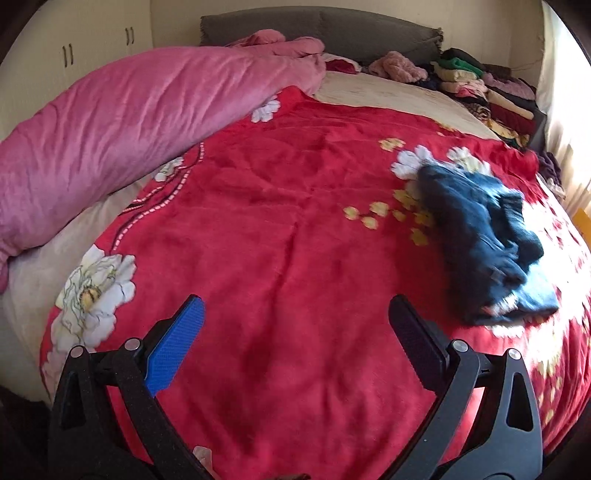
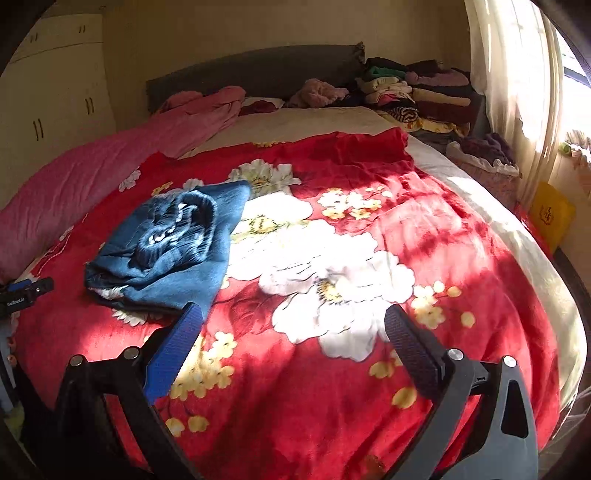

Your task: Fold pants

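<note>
A pair of dark blue jeans [image 1: 484,243] lies bunched in a rough folded heap on the red flowered blanket [image 1: 280,229]. In the right wrist view the jeans [image 2: 173,247] lie left of centre on the blanket [image 2: 424,229]. My left gripper [image 1: 295,317] is open and empty, held above the blanket to the left of the jeans. My right gripper [image 2: 293,325] is open and empty, just right of the jeans' near edge. The left gripper's tip [image 2: 26,291] shows at the far left of the right wrist view.
A rolled pink quilt [image 1: 122,136] lies along the bed's left side. Stacks of folded clothes [image 2: 417,99] stand at the head of the bed on the right. A grey headboard [image 1: 317,29], a curtain [image 2: 517,92] and a yellow box [image 2: 550,214] are at the right.
</note>
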